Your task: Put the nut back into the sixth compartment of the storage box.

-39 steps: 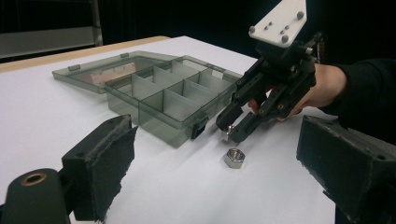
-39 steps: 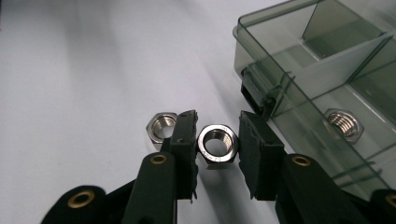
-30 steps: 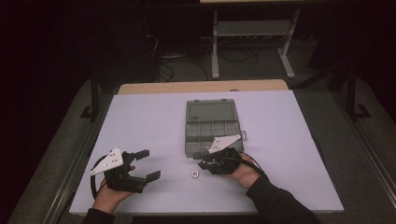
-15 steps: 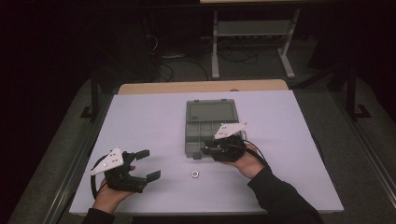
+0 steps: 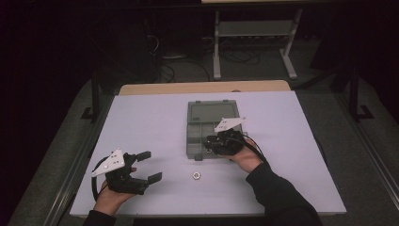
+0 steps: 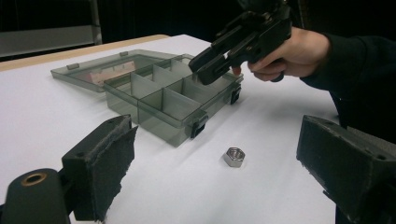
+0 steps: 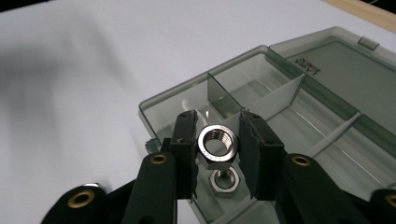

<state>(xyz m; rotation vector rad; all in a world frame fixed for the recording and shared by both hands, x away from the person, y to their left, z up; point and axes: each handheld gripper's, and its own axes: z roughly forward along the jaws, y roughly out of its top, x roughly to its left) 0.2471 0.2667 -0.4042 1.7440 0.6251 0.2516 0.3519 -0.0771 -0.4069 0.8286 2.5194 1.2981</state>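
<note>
The room was dark, with a metal stand (image 5: 254, 42) and loose cables on the floor beyond a white-topped counter (image 5: 141, 122) edged in pale wood at its far side.

At the left, near the front edge, the left hand-held gripper (image 5: 146, 165) rested low in the person's hand, its two black padded jaws spread wide with nothing between them. Right of it, a loose steel hex nut (image 5: 195, 175) lay on the bare counter, just in front of the translucent grey plastic compartment box (image 5: 195, 141), whose lid lay flat open on the far side. Over the box's near right corner hung the right hand-held gripper (image 7: 217, 144), pinching a second steel hex nut (image 7: 217, 142) by its flats above a corner compartment.

The likeliest slip, to my eye, was the pinched nut bouncing off a thin divider or the rim if let go from that height and tilt, landing in the wrong cell or on the counter. The grip on two flats also looked slight, so a small twist might drop it early.

The right gripper view showed what the high view could not: a third hex nut (image 7: 224, 180) already lying in the compartment directly under the held one. The left gripper view showed the box's black latches and the loose nut's shape clearly, though not what the far gripper held.
</note>
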